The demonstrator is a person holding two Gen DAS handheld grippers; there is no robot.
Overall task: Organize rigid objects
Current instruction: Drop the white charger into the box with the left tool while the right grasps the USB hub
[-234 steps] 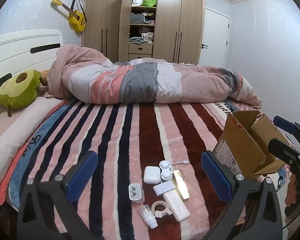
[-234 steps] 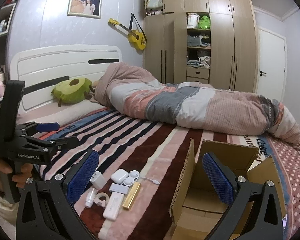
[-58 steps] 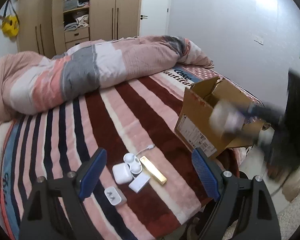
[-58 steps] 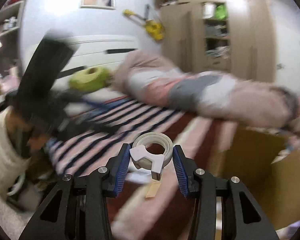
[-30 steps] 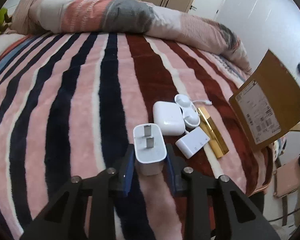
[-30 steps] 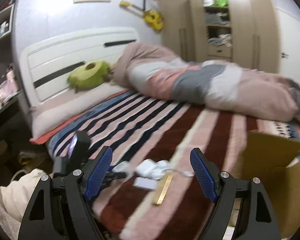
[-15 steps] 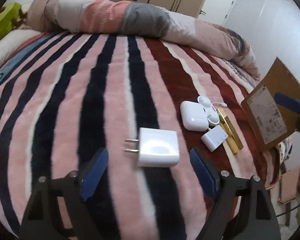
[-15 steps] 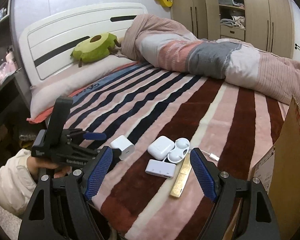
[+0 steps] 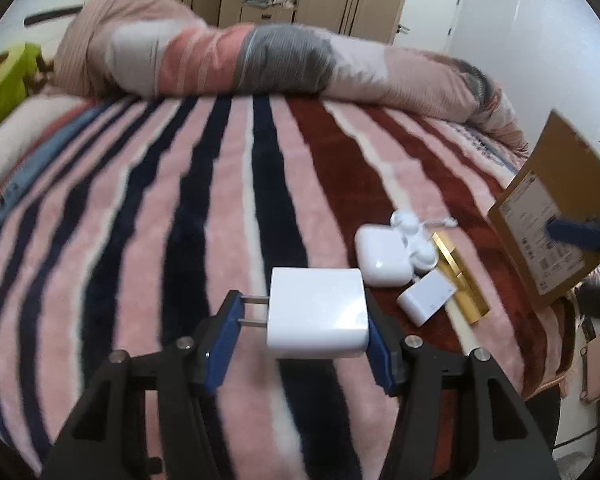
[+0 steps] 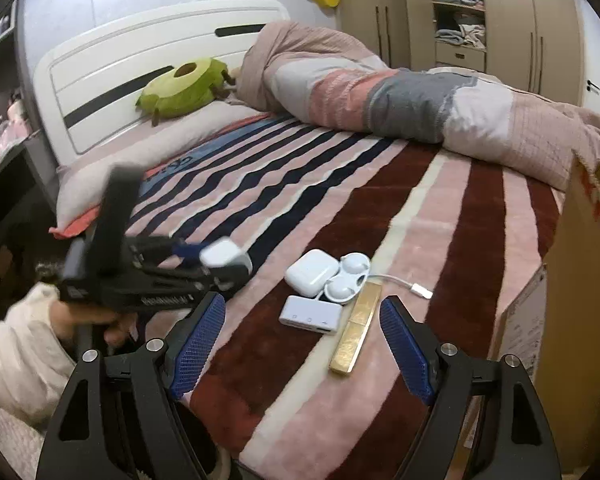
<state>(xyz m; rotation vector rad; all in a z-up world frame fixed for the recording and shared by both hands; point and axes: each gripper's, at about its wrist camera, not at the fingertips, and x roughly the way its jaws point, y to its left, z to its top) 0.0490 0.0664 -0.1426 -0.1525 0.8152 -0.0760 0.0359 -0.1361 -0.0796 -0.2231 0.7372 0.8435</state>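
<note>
You are pinching the white wall charger in the left gripper, its blue pads pressing 1 on the 2 metal prongs and the other on the flat back face, the block hanging just above the striped fleece blanket. Your right gripper is spread wide and holding nothing, hovering over the near edge of the bed.

The likely trouble is that grip. You are bearing on 2 thin prongs on one side, so the charger could pivot or slip out as you are swinging toward the cardboard box, and its glossy plastic is giving the pads little to bite. The box flap is standing tall on the right, so a low carry may be clipping it. The plush blanket is soft, so a drop would probably land gently but could tumble off the edge.

Still lying on the blanket to the right are 4 things, close together: a smooth rounded white earbud case, an open round white case with a thin cable, a flat white rectangular adapter, and a long shiny gold bar, hard and slick-looking.
</note>
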